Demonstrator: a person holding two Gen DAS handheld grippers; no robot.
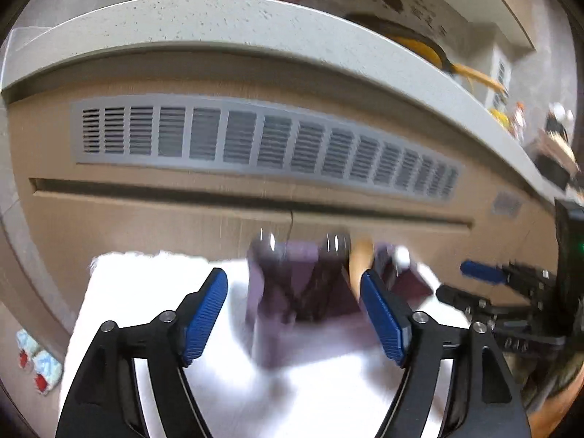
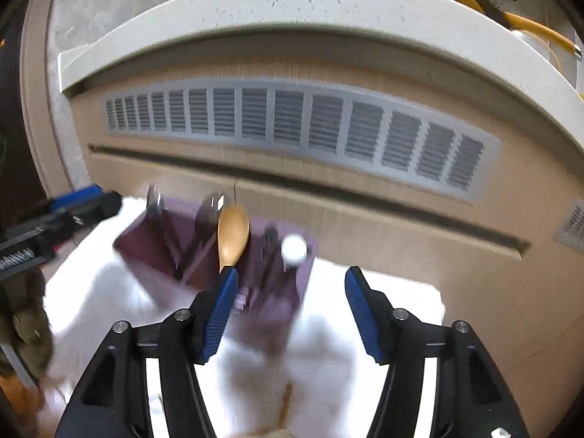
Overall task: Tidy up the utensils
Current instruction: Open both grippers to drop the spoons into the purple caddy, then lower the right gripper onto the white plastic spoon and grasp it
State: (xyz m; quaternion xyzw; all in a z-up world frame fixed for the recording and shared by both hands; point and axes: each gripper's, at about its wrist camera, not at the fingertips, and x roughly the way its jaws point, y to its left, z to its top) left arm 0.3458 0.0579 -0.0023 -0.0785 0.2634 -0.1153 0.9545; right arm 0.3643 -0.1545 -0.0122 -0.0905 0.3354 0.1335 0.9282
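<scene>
Blue-padded left gripper (image 1: pixel 294 314) and right gripper (image 2: pixel 288 314), both released and empty, flank a purple utensil holder (image 2: pixel 219 259) at centre frame; its light, rigid wooden spoon (image 2: pixel 233 238) looks best gripped by the handle.

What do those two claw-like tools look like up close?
Both match. The left gripper and the right gripper each have black plastic linkage arms joined by round silver pins, ending in two flat fingers faced with ribbed blue pads. No cables or sleeves show clearly.
</scene>
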